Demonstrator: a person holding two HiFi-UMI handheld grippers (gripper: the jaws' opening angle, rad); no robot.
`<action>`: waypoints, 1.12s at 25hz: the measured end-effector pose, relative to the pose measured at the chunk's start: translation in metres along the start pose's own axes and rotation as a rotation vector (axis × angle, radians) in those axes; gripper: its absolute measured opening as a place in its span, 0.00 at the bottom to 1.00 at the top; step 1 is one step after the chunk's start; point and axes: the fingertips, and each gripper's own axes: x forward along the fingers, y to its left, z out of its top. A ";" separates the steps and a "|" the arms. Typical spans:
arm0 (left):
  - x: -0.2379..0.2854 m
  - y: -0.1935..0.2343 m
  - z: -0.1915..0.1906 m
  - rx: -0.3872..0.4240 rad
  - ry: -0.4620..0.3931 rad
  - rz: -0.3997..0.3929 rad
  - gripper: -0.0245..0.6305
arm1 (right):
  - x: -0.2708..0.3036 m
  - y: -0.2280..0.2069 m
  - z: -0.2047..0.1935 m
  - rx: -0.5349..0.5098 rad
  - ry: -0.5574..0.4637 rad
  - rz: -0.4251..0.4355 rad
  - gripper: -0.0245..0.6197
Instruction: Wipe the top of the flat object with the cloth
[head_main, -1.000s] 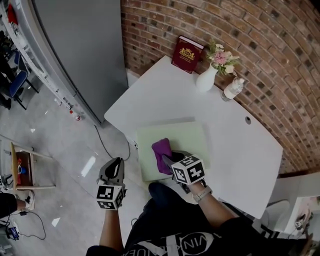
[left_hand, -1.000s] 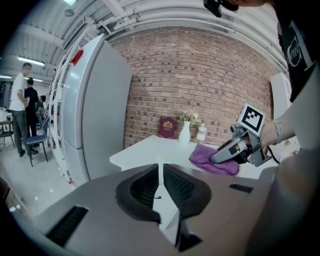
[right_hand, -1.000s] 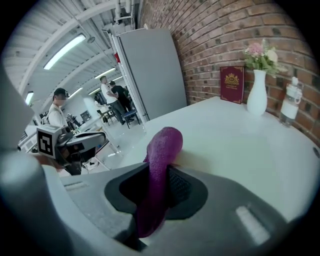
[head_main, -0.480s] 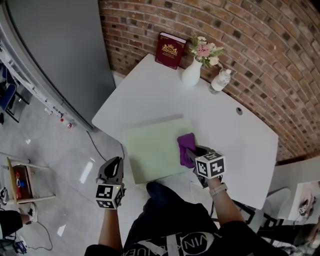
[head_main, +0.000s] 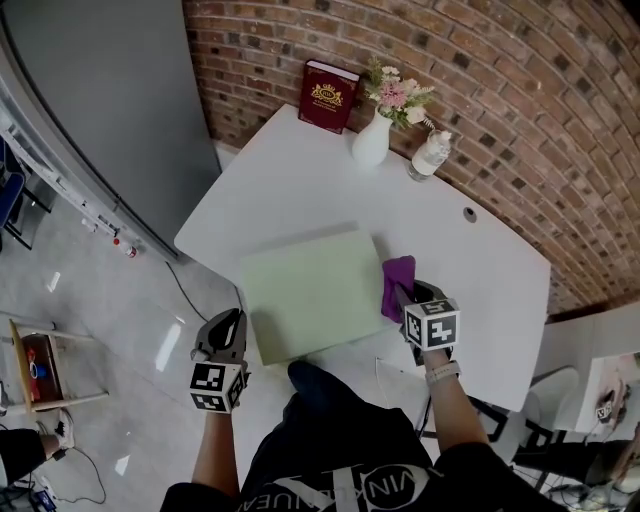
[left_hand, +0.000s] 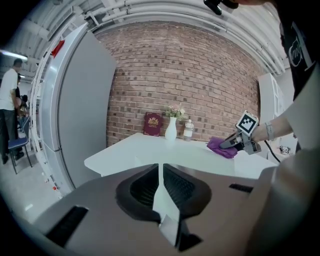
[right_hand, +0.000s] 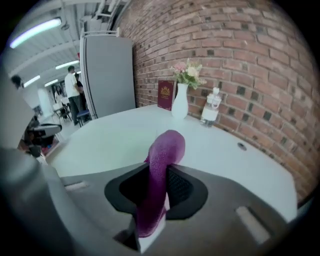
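On the white table (head_main: 300, 190), close to the person's edge, the pale green board (head_main: 305, 295) lies flat. Its longer sides run across the head view and rise slightly toward the right, so it sits a little skewed to the table edge. Purple cloth (head_main: 398, 280) is at the board's right short edge, mostly over bare tabletop; whether it overlaps the board cannot be told. The cloth is bunched into a narrow strip whose long axis points away from the person, toward the brick wall (head_main: 520, 90). Right gripper (head_main: 404, 298) points down and forward, jaws clamped on the near end of the cloth. In its own view the fabric stands up between the pads and curls over forward. Left gripper (head_main: 230, 322) is held off the table's left front corner, over the floor, well apart from board and cloth, with jaws pressed together and nothing between them. At the far edge, by the wall, are a maroon book (head_main: 328, 97) propped upright, a white vase (head_main: 371, 143) with flowers, and a clear bottle (head_main: 430, 156).
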 end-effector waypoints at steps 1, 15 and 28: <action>0.000 -0.002 0.000 0.001 0.001 -0.002 0.09 | -0.005 -0.003 0.005 -0.049 -0.023 -0.047 0.16; -0.034 0.001 -0.007 -0.019 -0.020 0.062 0.09 | -0.030 0.195 0.041 -0.081 -0.155 0.437 0.16; -0.105 0.035 -0.032 -0.093 -0.037 0.236 0.09 | -0.019 0.331 0.015 -0.192 0.000 0.708 0.16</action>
